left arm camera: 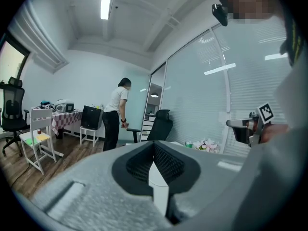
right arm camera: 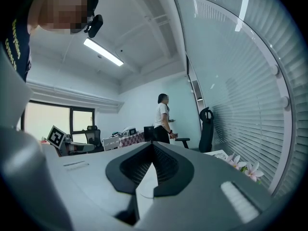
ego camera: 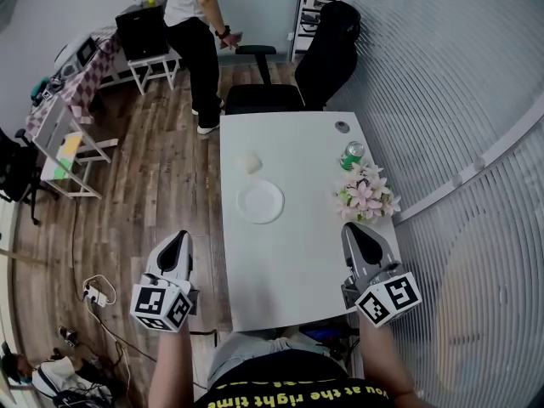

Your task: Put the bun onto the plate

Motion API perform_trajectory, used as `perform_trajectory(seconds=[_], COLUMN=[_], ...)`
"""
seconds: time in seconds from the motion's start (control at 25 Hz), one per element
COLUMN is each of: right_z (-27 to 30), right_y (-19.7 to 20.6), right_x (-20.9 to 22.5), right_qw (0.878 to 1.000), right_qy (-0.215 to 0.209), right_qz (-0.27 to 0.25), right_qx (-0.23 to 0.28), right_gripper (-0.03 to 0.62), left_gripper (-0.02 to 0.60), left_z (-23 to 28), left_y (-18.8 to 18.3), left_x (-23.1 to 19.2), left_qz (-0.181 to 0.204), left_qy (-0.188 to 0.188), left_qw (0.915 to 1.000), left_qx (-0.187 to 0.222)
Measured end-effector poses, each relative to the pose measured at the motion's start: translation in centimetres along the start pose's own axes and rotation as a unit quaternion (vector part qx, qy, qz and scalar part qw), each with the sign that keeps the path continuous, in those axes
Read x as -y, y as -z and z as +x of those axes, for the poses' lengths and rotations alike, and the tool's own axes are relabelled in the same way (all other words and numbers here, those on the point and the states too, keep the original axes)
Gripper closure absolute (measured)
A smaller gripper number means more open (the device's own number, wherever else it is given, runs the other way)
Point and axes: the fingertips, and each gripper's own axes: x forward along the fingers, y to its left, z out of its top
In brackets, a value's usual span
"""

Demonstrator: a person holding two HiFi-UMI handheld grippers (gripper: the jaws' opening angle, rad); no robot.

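A pale bun (ego camera: pixel 251 161) lies on the white table (ego camera: pixel 289 262), just beyond a round white plate (ego camera: pixel 260 201) near the table's middle. The plate has nothing on it. My left gripper (ego camera: pixel 178 240) hangs off the table's left side, over the wooden floor, with its jaws closed together and nothing between them. My right gripper (ego camera: pixel 354 231) sits at the table's right front edge, also shut and holding nothing. In the left gripper view the left gripper (left arm camera: pixel 154 146) points level across the room; in the right gripper view the right gripper (right arm camera: pixel 153 146) does the same. Neither of those views shows bun or plate.
A green can (ego camera: pixel 352 153), a bunch of pink flowers (ego camera: pixel 367 195) and a small grey disc (ego camera: pixel 342 127) stand along the table's right side. A black office chair (ego camera: pixel 289 79) is at the far end. A person (ego camera: pixel 194 32) stands beyond it. A blinds-covered glass wall (ego camera: pixel 459 100) runs along the right.
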Motion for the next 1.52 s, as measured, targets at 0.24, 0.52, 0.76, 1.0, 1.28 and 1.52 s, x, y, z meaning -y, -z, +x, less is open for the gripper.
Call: perform_trajectory(seconds=[0.24, 0.52, 0.76, 1.0, 1.28, 1.52], right_z=[0.4, 0.2, 0.3, 0.9, 1.5, 1.9], right_y=[0.3, 0.3, 0.0, -0.9, -1.4, -1.5], right_x=[0.0, 0.6, 2.3, 4.6, 6.3, 7.2], right_qw=[1.0, 1.0, 0.999, 0.998, 0.997, 0.995], right_qy=[-0.007, -0.019, -0.042, -0.059, -0.08, -0.096], right_qz=[0.005, 0.011, 0.007, 0.007, 0.007, 0.006], right_qx=[-0.003, -0.005, -0.014, -0.008, -0.009, -0.01], right_gripper=[0.588, 0.588, 0.588, 0.588, 0.588, 0.588], left_gripper=[0.578, 0.578, 0.578, 0.578, 0.578, 0.578], left_z=[0.1, -0.4, 0.3, 1.3, 2.0, 2.1], left_y=[0.4, 0.6, 0.4, -0.1, -0.6, -0.5], left_x=[0.1, 0.8, 1.7, 3.0, 3.9, 4.7], left_qz=[-0.003, -0.005, -0.008, -0.006, -0.004, -0.005], left_qy=[-0.003, -0.017, -0.04, -0.058, -0.079, -0.094], left_qw=[1.0, 0.9998, 0.9992, 0.9983, 0.9968, 0.9956], left_qx=[-0.004, -0.01, -0.006, 0.0, 0.005, 0.01])
